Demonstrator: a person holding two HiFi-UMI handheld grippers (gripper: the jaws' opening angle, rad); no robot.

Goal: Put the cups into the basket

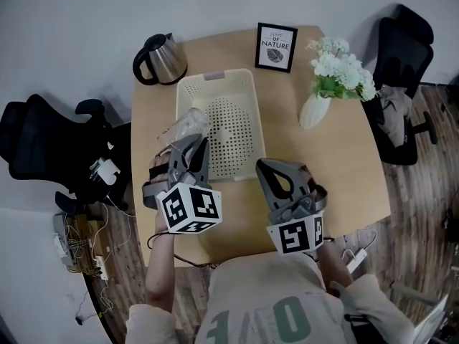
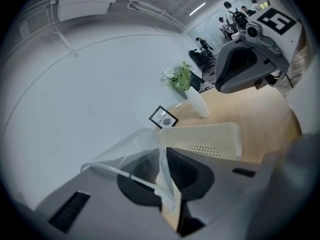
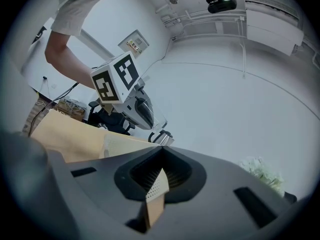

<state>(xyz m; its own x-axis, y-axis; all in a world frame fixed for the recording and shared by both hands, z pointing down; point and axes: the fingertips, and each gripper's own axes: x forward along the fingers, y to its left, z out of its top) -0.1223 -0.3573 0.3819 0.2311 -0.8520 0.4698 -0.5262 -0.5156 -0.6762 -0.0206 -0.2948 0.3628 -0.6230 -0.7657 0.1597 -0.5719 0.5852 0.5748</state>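
My left gripper (image 1: 194, 144) is shut on a clear plastic cup (image 1: 188, 124), held over the near left corner of the cream perforated basket (image 1: 240, 92). In the left gripper view the cup (image 2: 131, 154) lies tilted with its thin wall pinched between the jaws, and the basket (image 2: 210, 136) is just beyond it. My right gripper (image 1: 268, 168) hovers at the basket's near right corner. Its jaws meet at the tips with nothing between them (image 3: 161, 149). The basket looks empty inside.
A steel kettle (image 1: 161, 59) stands at the table's back left. A framed picture (image 1: 276, 46) and a white vase of flowers (image 1: 318, 106) stand at the back right. Black office chairs (image 1: 36, 145) flank the table (image 1: 344, 170).
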